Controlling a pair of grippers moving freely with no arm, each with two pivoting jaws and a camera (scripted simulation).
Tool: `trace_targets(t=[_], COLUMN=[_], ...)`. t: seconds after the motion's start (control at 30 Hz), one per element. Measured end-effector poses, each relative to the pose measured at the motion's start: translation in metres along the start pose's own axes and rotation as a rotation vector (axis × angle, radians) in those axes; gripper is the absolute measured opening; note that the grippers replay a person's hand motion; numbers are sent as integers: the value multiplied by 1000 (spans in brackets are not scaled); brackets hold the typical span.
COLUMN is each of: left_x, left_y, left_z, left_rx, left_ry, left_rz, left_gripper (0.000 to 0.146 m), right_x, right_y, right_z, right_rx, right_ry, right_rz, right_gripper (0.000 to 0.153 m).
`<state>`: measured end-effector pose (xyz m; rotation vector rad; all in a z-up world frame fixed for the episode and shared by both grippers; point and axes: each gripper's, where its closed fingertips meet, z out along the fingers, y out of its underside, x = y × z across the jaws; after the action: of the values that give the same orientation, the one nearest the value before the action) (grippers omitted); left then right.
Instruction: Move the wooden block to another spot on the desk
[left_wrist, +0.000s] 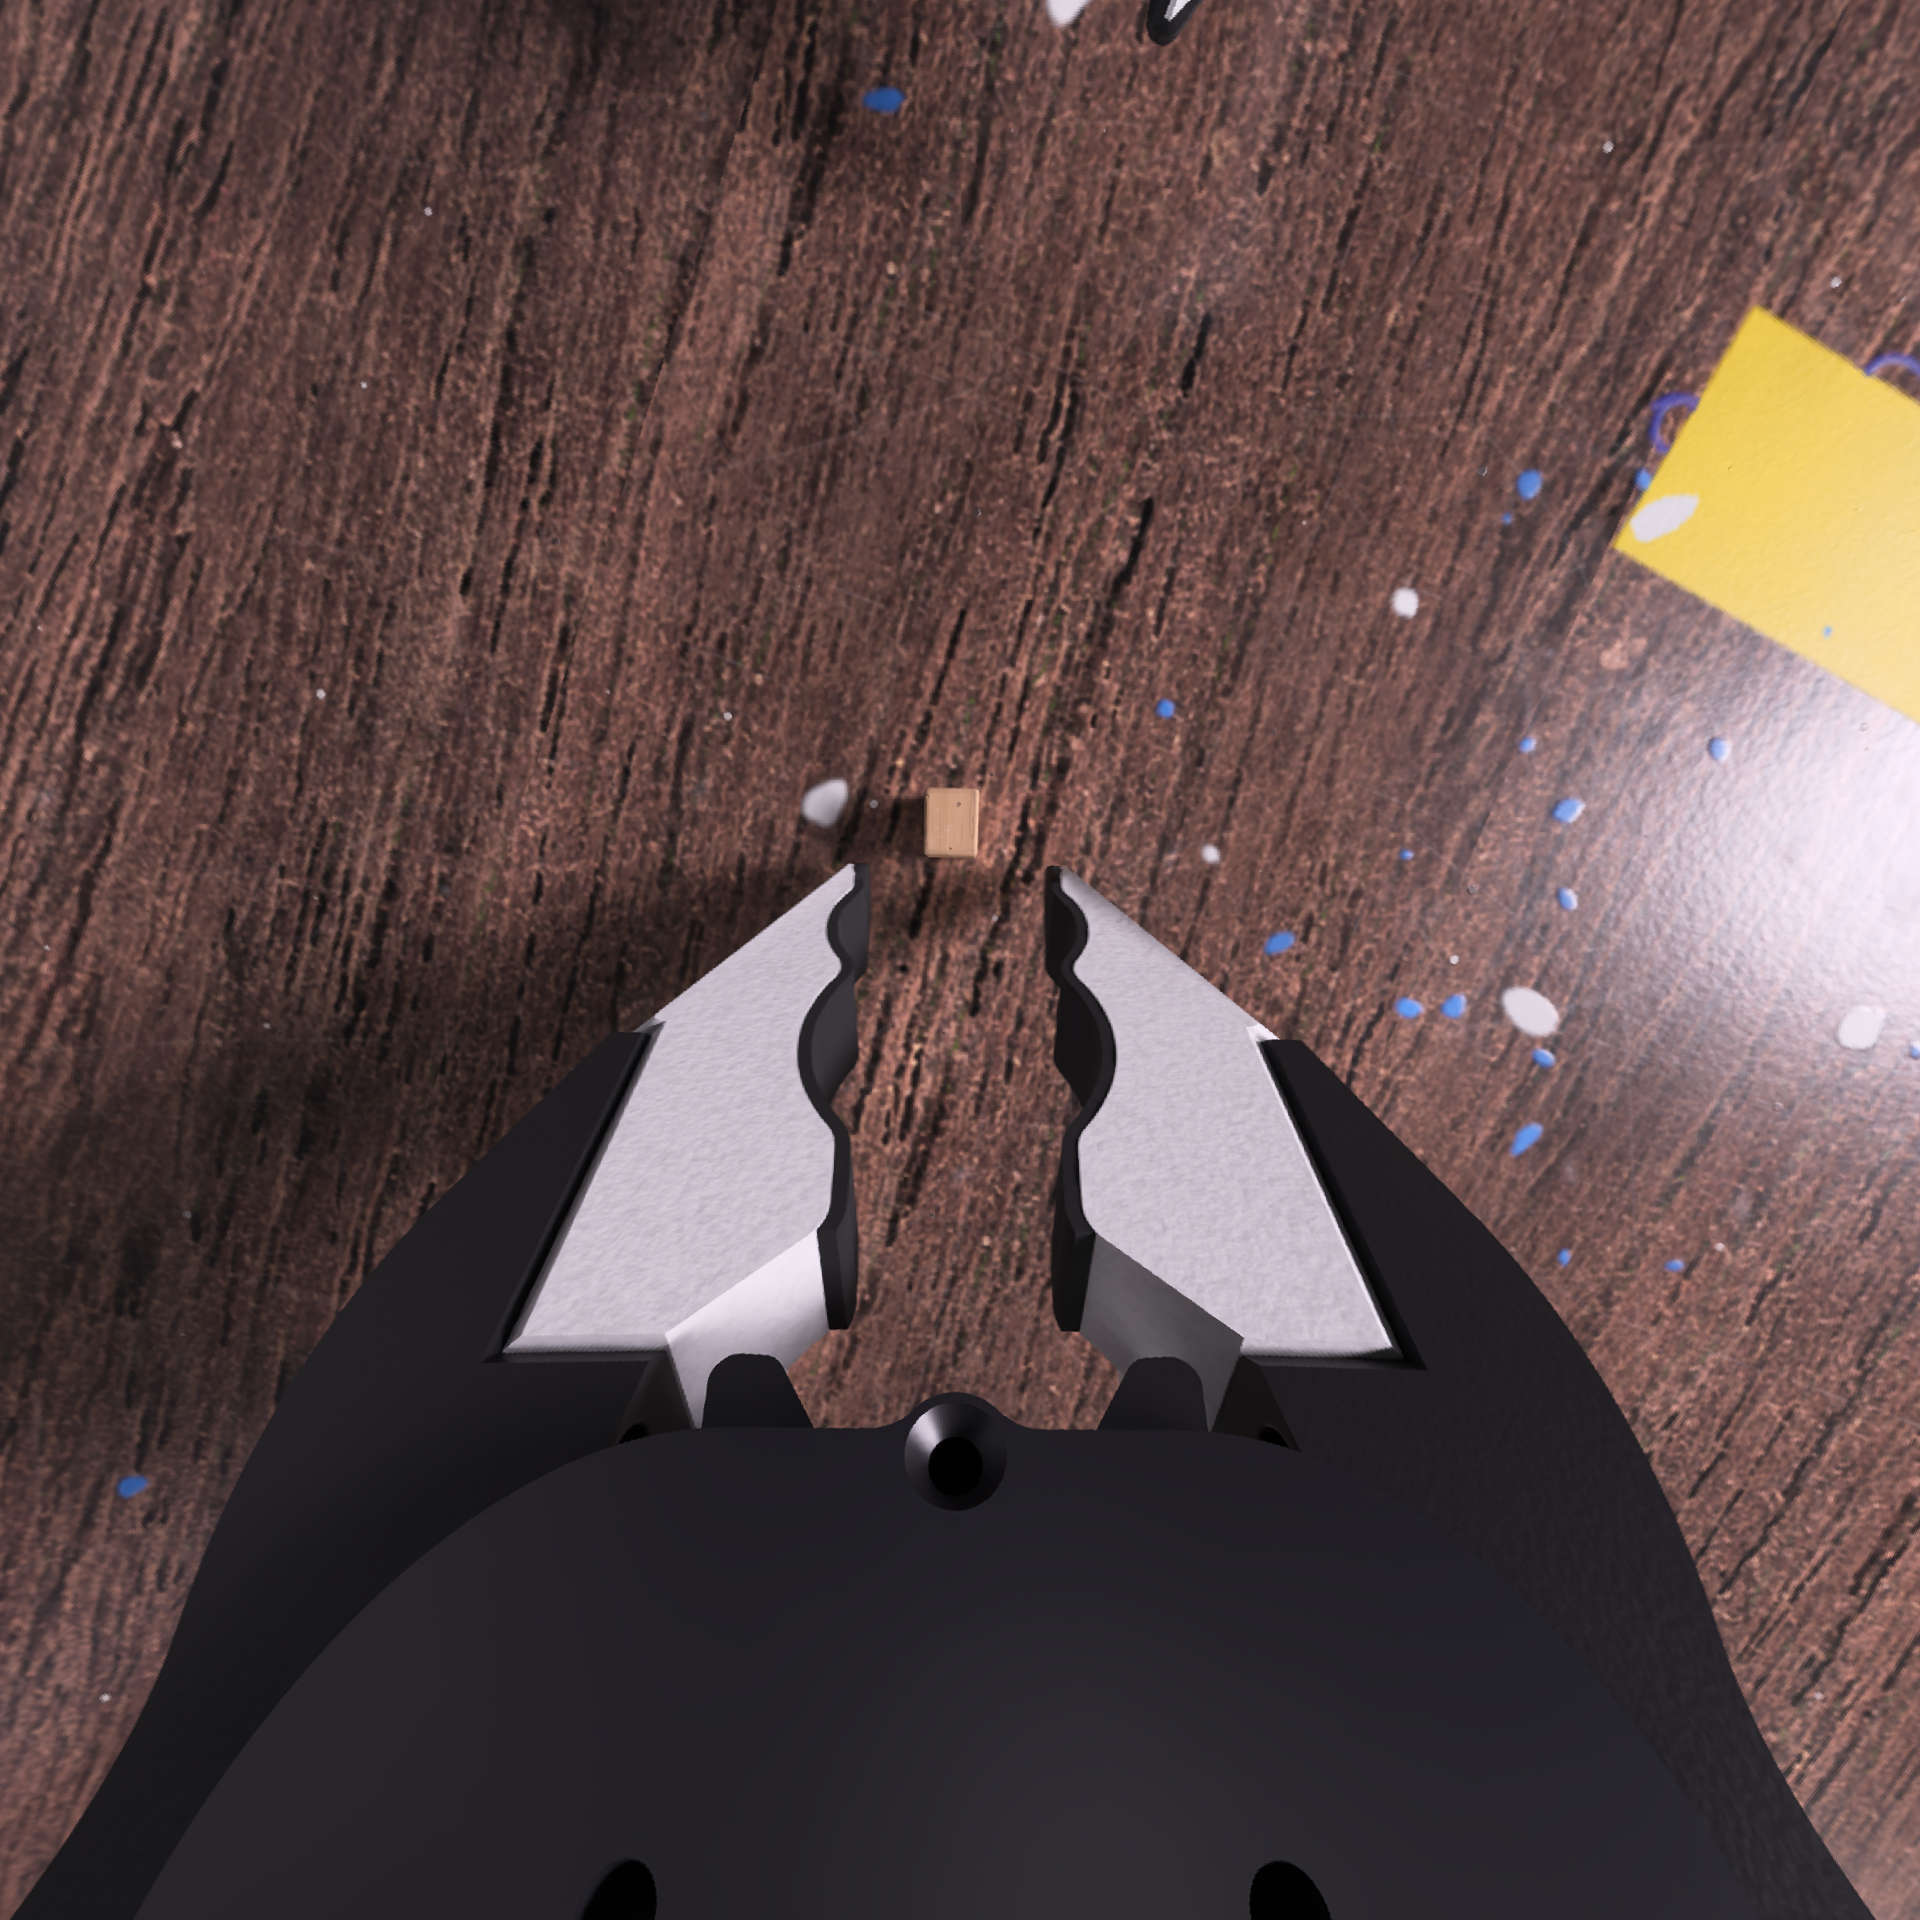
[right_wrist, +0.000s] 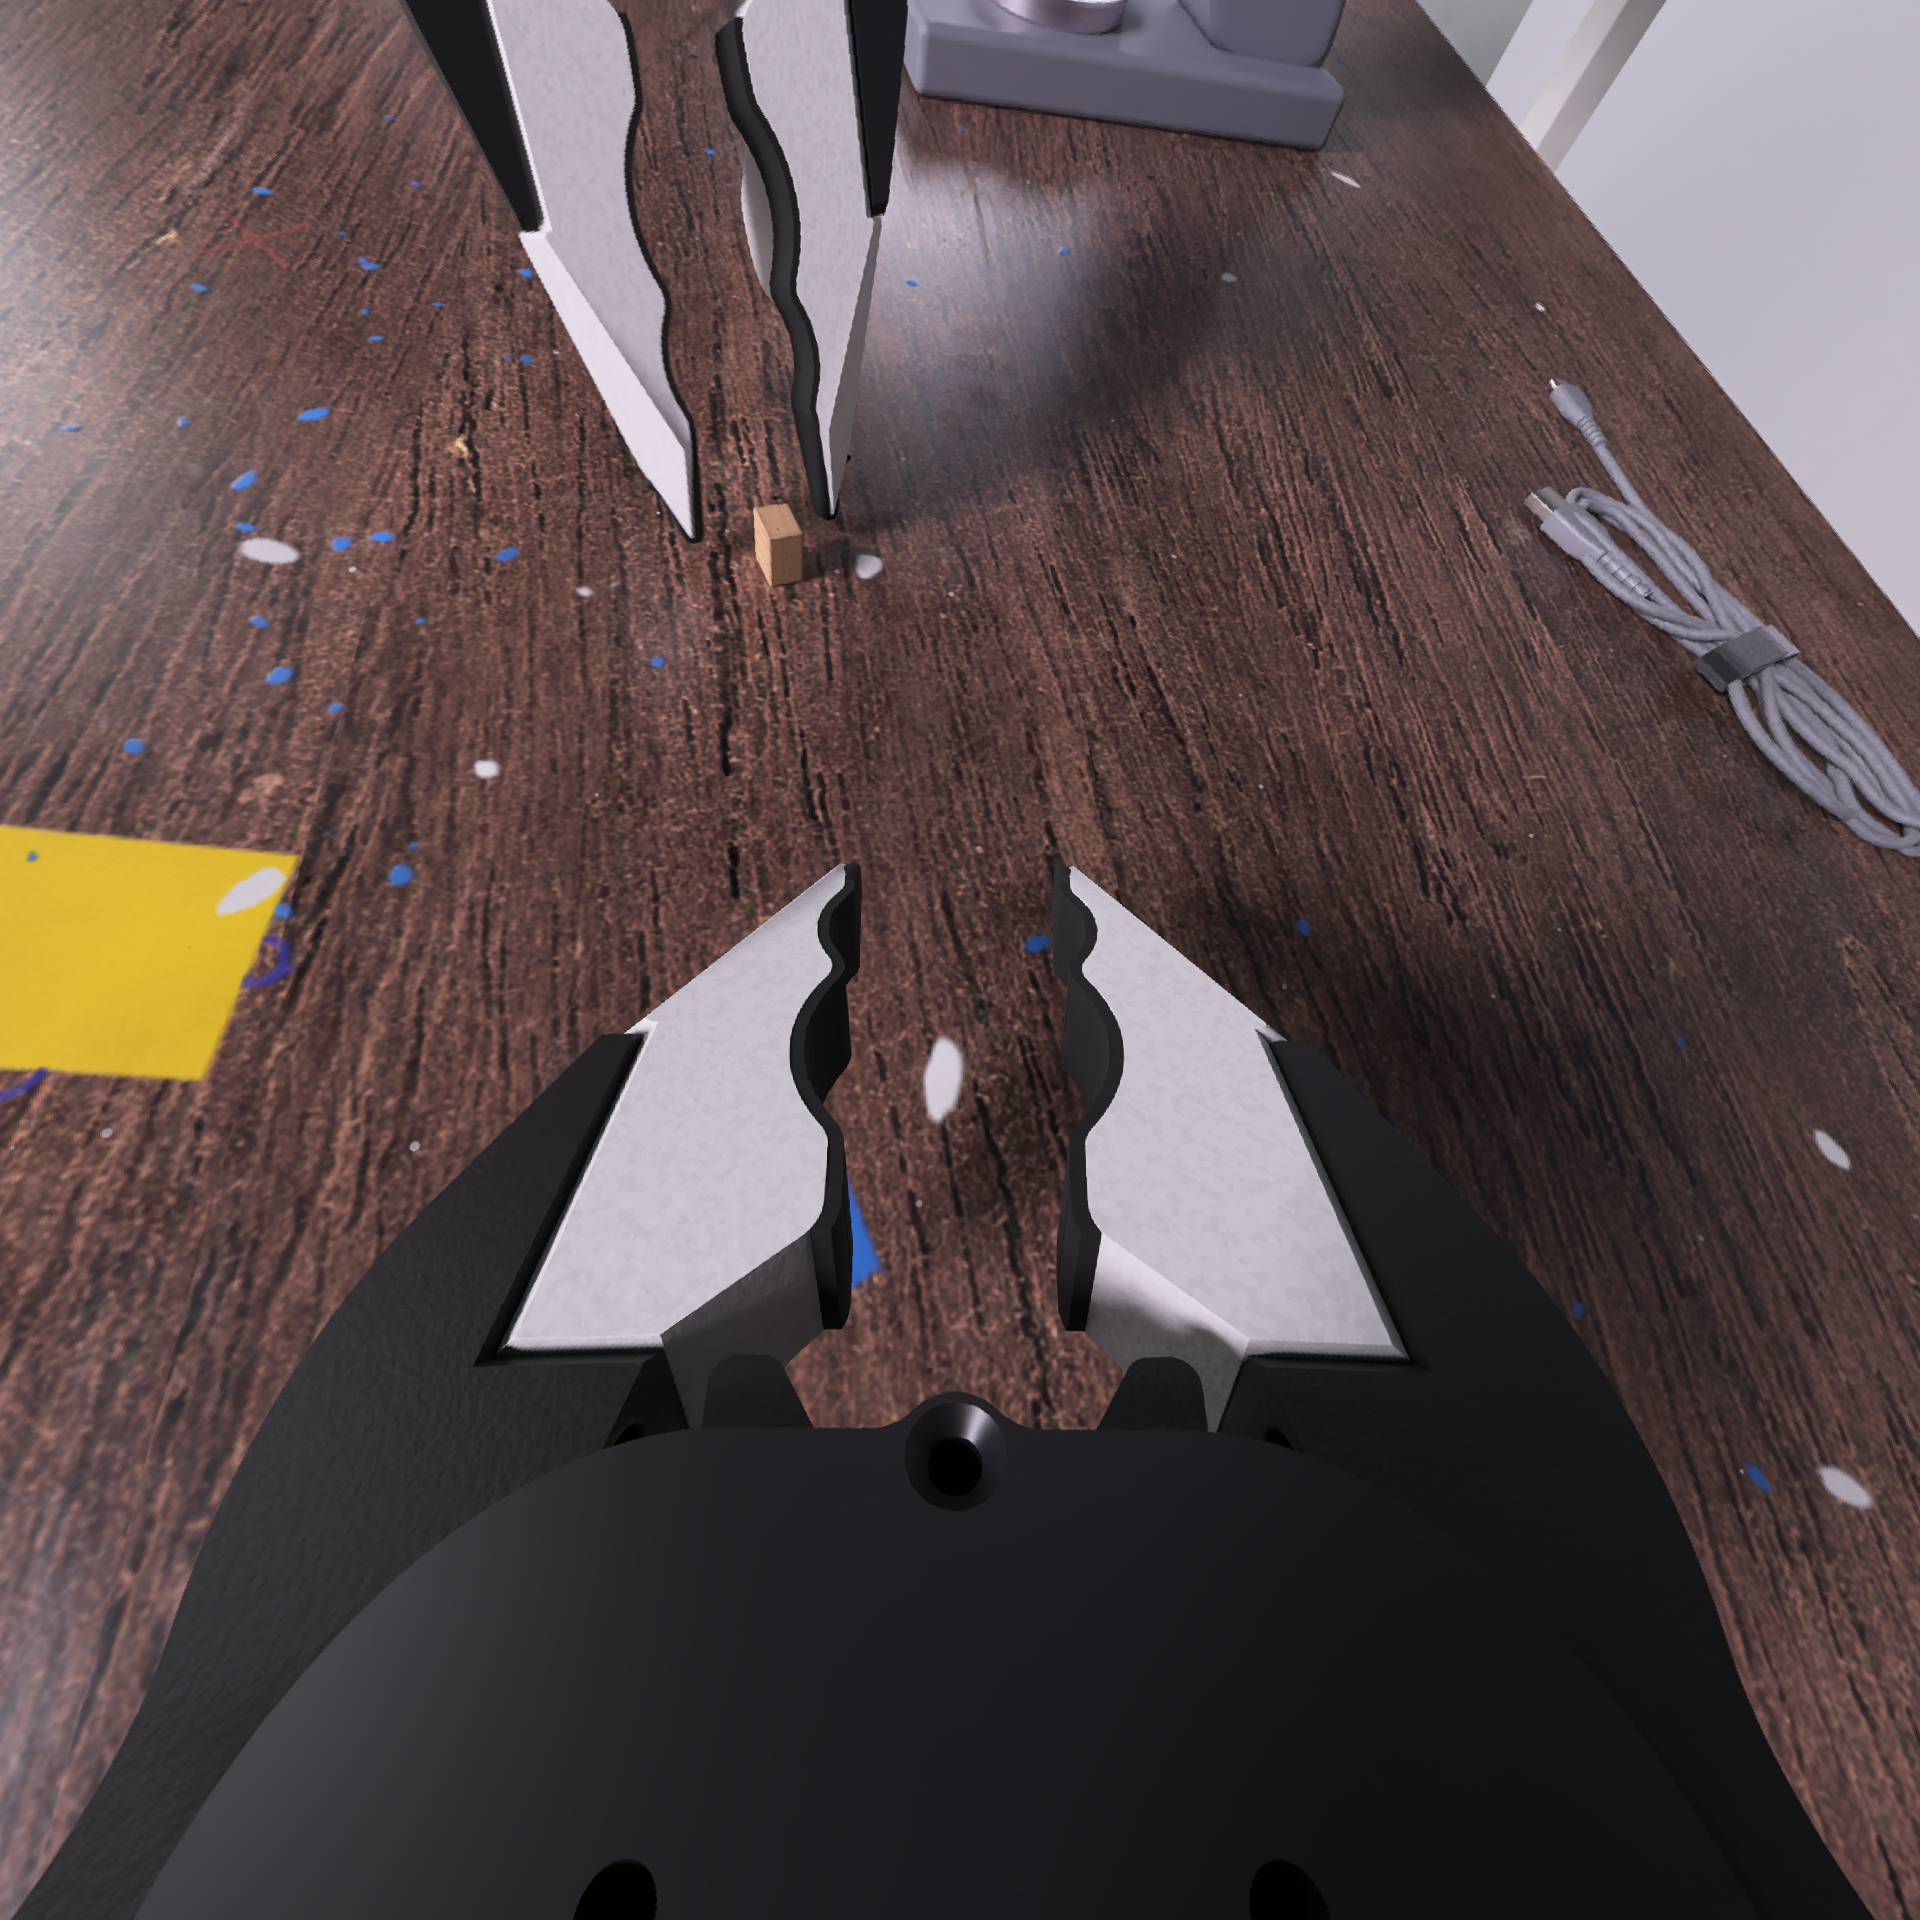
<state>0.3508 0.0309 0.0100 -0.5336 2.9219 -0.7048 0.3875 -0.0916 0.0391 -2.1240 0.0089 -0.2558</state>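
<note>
A small light wooden block (left_wrist: 951, 824) stands on the dark wooden desk (left_wrist: 416, 520). My left gripper (left_wrist: 957, 883) points down at the desk, open and empty, its tips just short of the block. In the right wrist view the block (right_wrist: 778, 544) stands far ahead, with the left gripper (right_wrist: 762, 525) reaching down from above, its fingertips low on either side of the block and slightly behind it. My right gripper (right_wrist: 957, 883) is open and empty, well back from the block, over bare desk (right_wrist: 1247, 727).
A yellow paper sheet (left_wrist: 1808, 499) lies on the desk, also in the right wrist view (right_wrist: 114, 951). A coiled grey cable (right_wrist: 1704, 644) lies near the desk's right edge. A grey device base (right_wrist: 1122, 73) stands at the far end. Blue and white paint flecks dot the desk.
</note>
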Motion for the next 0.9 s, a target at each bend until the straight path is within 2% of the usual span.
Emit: trace_targets(t=[0.1, 0.27, 0.47, 0.6, 0.9], left_x=[1, -7, -31, -35, -37], left_y=[1, -1, -7, -8, -3], left_z=[-3, -15, -28, -31, -22], left_rx=[18, 64, 151, 178, 167], left_ry=[8, -48, -192, -197, -232], left_rz=[-20, -52, -136, -175, -178], left_gripper=[40, 41, 39, 37, 16], right_x=[0, 1, 1, 1, 0], right_y=[0, 0, 1, 2, 2], right_z=[0, 0, 1, 2, 2], right_rx=[1, 4, -10, -14, -16], right_ry=[2, 7, 10, 12, 8], right_rz=[0, 1, -6, -10, -14], right_gripper=[37, 37, 37, 37, 36])
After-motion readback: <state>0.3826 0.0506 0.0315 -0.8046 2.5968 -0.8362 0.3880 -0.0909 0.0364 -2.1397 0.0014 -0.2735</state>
